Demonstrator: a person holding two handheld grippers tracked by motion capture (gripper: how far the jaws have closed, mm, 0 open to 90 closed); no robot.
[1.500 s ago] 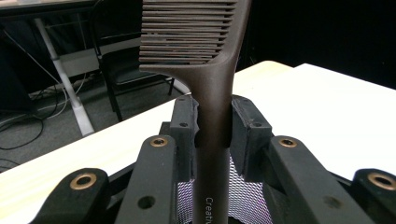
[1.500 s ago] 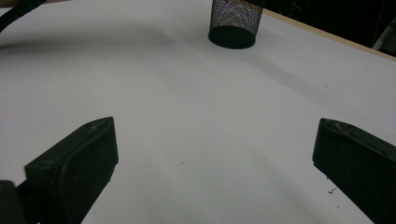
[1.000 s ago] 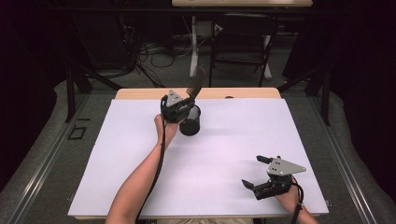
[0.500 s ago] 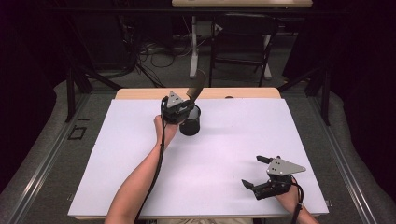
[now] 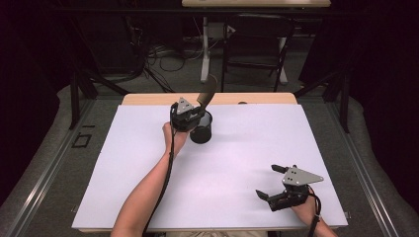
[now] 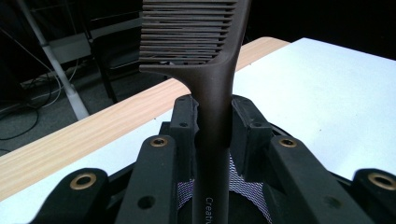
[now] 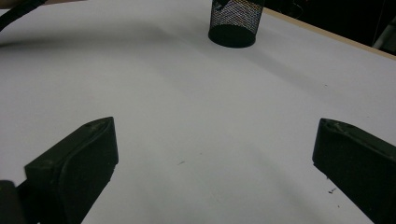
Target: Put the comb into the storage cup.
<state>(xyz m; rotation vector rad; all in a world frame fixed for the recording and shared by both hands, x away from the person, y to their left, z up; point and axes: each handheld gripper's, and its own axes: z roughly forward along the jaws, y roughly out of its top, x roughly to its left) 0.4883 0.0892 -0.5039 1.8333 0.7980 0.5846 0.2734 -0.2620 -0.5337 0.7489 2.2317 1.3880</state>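
The comb (image 6: 219,70) is dark brown, with pale lettering low on its handle. The mesh cup (image 7: 236,21) is black, a fine wire grid with a solid black base. Both tongs, left tongs (image 5: 190,117) and right tongs (image 5: 271,181), are matt black with brass-coloured screw rings; grey plates sit on top. The table (image 5: 237,163) is white with a light wood edge.

High view: fixed above the near table edge, facing forward and down. Left gripper view: looks close along its jaws, just above the mesh cup (image 6: 243,189). Right gripper view: low over the table (image 7: 187,116), facing that cup (image 7: 235,22) far ahead.
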